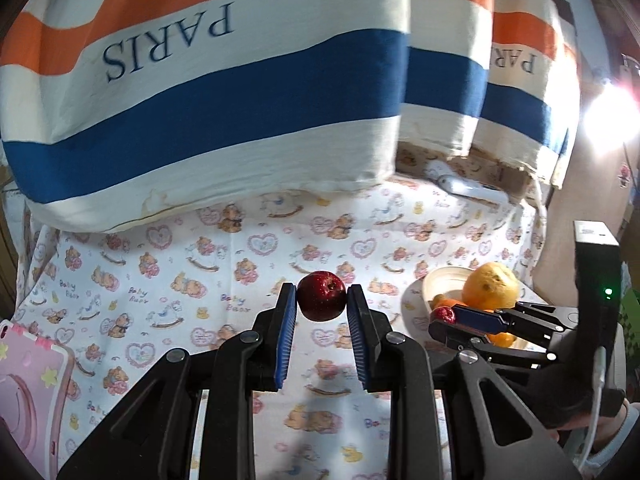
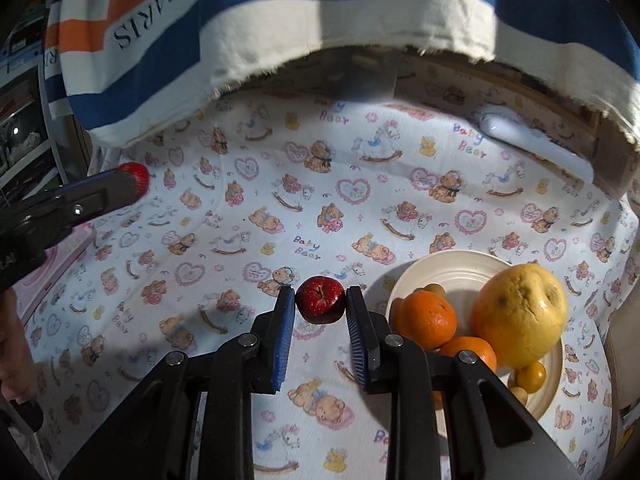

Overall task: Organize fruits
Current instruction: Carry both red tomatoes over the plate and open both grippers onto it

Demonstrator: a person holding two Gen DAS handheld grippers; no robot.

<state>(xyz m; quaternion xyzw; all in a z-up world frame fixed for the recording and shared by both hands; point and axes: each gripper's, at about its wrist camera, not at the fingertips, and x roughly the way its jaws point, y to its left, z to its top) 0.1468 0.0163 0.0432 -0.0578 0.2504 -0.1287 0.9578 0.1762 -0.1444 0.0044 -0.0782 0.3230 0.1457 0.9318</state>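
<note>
Gripping one small red apple (image 1: 321, 296) apiece, the left gripper (image 1: 321, 300) and right gripper (image 2: 320, 300) hover above the bear-print cloth (image 2: 280, 200), the right's apple (image 2: 320, 299) beside the plate (image 2: 448, 268) of oranges (image 2: 426, 316).

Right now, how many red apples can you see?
2. One red apple is clamped in the left gripper above the cloth; the other red apple is clamped in the right gripper beside the plate. More could hide behind the plate's fruit.
</note>
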